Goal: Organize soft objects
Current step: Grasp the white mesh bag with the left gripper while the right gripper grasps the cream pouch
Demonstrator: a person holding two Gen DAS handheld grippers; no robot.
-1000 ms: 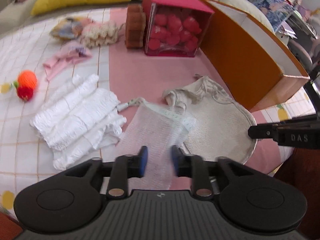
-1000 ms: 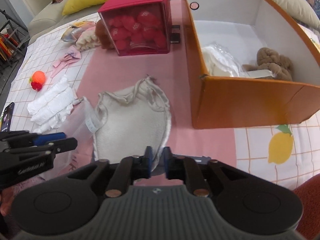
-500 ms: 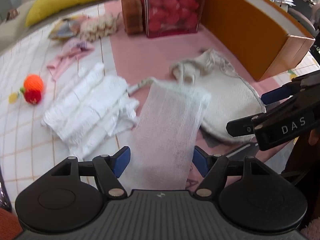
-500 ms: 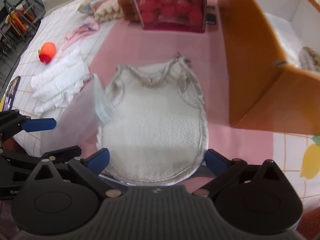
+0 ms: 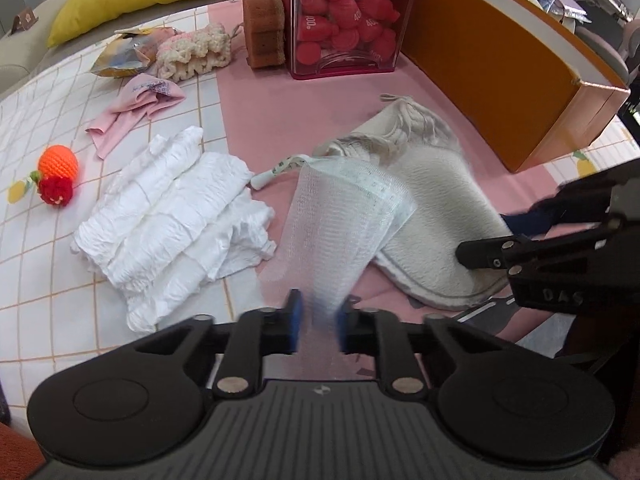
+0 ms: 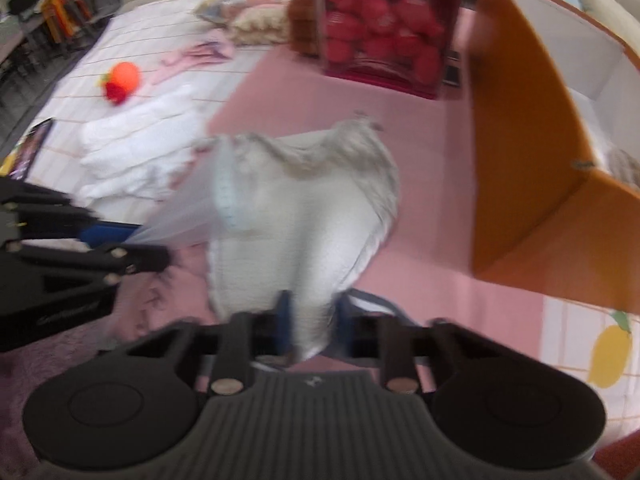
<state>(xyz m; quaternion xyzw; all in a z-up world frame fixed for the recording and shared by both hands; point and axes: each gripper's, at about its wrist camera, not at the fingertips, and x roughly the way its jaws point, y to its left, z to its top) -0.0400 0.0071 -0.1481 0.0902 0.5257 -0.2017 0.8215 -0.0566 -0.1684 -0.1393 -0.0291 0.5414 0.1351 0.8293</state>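
Observation:
My left gripper [image 5: 318, 326] is shut on the near end of a white mesh bag [image 5: 344, 220], which lifts off the pink mat. My right gripper [image 6: 312, 332] is shut on the near hem of a beige fleece vest [image 6: 304, 200] and raises that edge; the vest also shows in the left wrist view [image 5: 436, 216]. The mesh bag overlaps the vest's left side [image 6: 224, 188]. An orange box [image 6: 532, 152] stands open to the right of the vest.
A folded white cloth [image 5: 176, 216] lies left of the bag. An orange and red knitted toy [image 5: 56, 178], a pink cloth [image 5: 136, 108], a cream knitted piece [image 5: 196, 56], a brown sponge [image 5: 264, 32] and a red box [image 5: 348, 24] lie farther back.
Both grippers were wide open half a second ago. Now the left has closed on the mesh bag and the right on the vest's hem, and both cloths lift.

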